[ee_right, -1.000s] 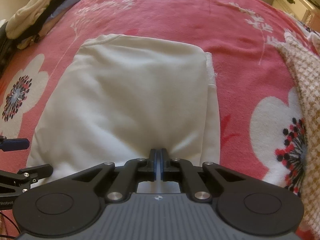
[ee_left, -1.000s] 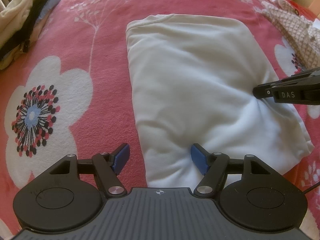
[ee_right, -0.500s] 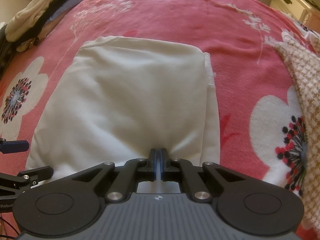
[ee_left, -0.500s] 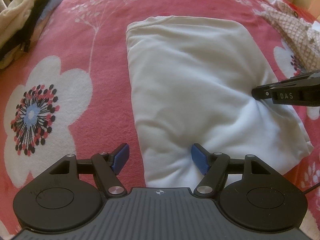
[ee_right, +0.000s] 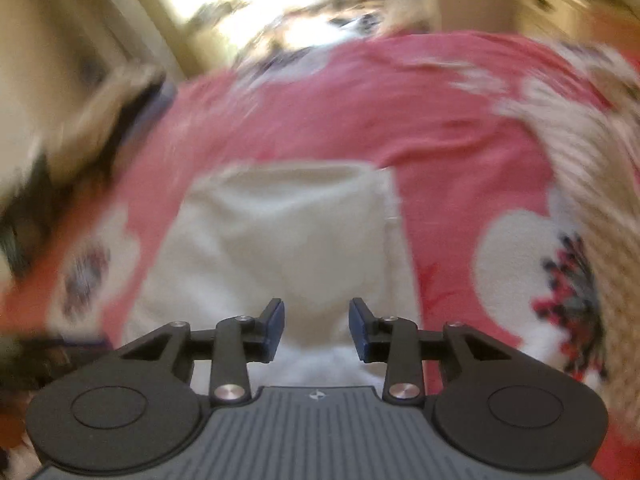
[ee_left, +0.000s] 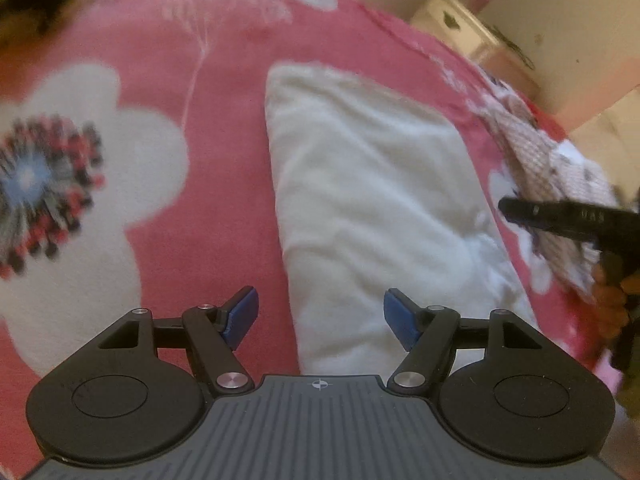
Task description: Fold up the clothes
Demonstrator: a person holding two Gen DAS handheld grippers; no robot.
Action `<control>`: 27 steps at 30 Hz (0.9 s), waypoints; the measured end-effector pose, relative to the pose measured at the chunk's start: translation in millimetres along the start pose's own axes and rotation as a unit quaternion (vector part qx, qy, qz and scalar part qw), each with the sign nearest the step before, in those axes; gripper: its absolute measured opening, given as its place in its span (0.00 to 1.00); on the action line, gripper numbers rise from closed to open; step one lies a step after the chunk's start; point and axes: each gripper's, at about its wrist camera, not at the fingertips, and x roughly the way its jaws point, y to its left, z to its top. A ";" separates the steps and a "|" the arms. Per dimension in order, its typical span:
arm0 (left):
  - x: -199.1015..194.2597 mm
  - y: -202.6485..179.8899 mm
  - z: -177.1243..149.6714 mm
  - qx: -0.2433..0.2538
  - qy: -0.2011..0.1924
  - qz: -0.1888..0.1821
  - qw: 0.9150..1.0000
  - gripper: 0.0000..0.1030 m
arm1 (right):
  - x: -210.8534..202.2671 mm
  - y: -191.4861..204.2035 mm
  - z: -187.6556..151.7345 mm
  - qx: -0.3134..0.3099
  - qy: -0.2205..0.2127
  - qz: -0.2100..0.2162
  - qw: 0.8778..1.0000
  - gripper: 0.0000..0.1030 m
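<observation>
left wrist: left gripper (ee_left: 320, 318) spread wide, nothing between the blue pads, hovering over the near edge of the folded white garment (ee_left: 376, 200) lying flat on the pink floral blanket (ee_left: 200, 80). right wrist, blurred: right gripper (ee_right: 316, 326) parted too, empty, above the same garment's near edge.

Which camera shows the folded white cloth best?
The left wrist camera: the white cloth is sharper there, and both long edges show. The right wrist camera shows it too, but smeared by blur, with its near end hidden behind the right tool.
</observation>
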 end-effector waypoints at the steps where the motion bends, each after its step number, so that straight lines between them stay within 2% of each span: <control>1: 2.2 4.0 -2.9 -0.007 0.012 -0.017 1.000 0.68 | -2.2 -15.4 -2.2 0.036 0.003 0.002 0.999 0.40; 4: 8.4 14.9 -11.7 -0.028 0.042 -0.065 0.997 0.68 | 1.4 -56.2 -16.9 0.124 0.033 0.012 0.992 0.41; 7: 13.7 16.3 -19.5 -0.034 0.049 -0.104 0.993 0.68 | 8.3 -85.6 -41.1 0.200 0.071 0.058 0.975 0.44; 8: 16.4 15.9 -21.8 -0.034 0.053 -0.114 0.991 0.68 | 9.9 -86.9 -44.0 0.209 0.074 0.069 0.973 0.47; 15: 32.4 13.0 -20.4 -0.052 0.048 -0.133 0.989 0.71 | 21.1 -96.7 -64.6 0.266 0.100 0.152 0.947 0.50; 17: 32.9 13.7 -19.7 -0.058 0.045 -0.137 0.988 0.65 | 24.3 -99.5 -70.5 0.282 0.107 0.175 0.937 0.50; 19: 31.6 17.5 -19.4 -0.064 0.043 -0.136 0.988 0.51 | 27.2 -101.2 -75.4 0.294 0.113 0.195 0.929 0.50; 21: 28.9 23.5 -19.6 -0.078 0.040 -0.138 0.987 0.39 | 27.6 -94.9 -73.1 0.275 0.116 0.190 0.935 0.44; 22: 27.2 25.0 -19.2 -0.082 0.038 -0.138 0.986 0.34 | 26.4 -92.4 -72.3 0.268 0.117 0.187 0.938 0.37; 25: 12.6 18.6 -13.6 -0.059 0.023 -0.135 0.989 0.29 | 20.7 -81.6 -68.9 0.252 0.114 0.186 0.943 0.28; 27: 1.2 22.0 -5.9 -0.059 0.013 -0.139 0.988 0.28 | 16.4 -73.6 -66.3 0.244 0.111 0.187 0.945 0.27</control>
